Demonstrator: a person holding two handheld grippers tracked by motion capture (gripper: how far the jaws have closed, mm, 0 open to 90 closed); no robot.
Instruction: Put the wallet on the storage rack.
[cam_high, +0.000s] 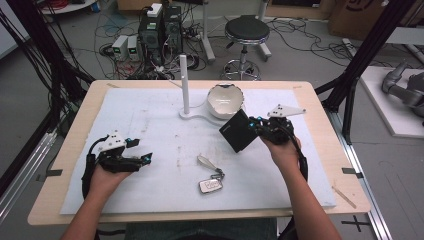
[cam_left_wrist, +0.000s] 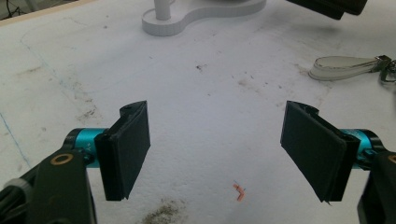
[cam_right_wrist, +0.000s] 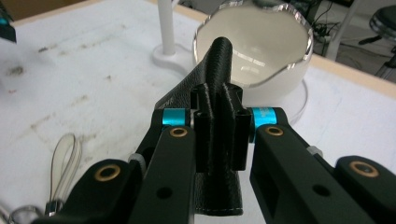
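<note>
Right gripper (cam_high: 256, 125) lifts a black wallet (cam_high: 239, 131) near the white bowl (cam_high: 225, 100)
Its fingers are clamped on the wallet's edge, the rest hanging beyond the tips; such a thin grip may let it slip. The left gripper (cam_high: 145, 159) rests with fingers apart, holding nothing

there's a white stand (cam_high: 186, 113) with a tall post just up-left of the right gripper (cam_high: 260, 125), and a white eggshell-looking bowl (cam_high: 225, 100) sits on it right behind that gripper. a keyring with a pale strap (cam_high: 211, 175) lies on the white mat (cam_high: 150, 125) between the two grippers, nearer the person. past the table there's a black stool (cam_high: 246, 32) and computer boxes (cam_high: 161, 27) in a mess of cables.
</note>
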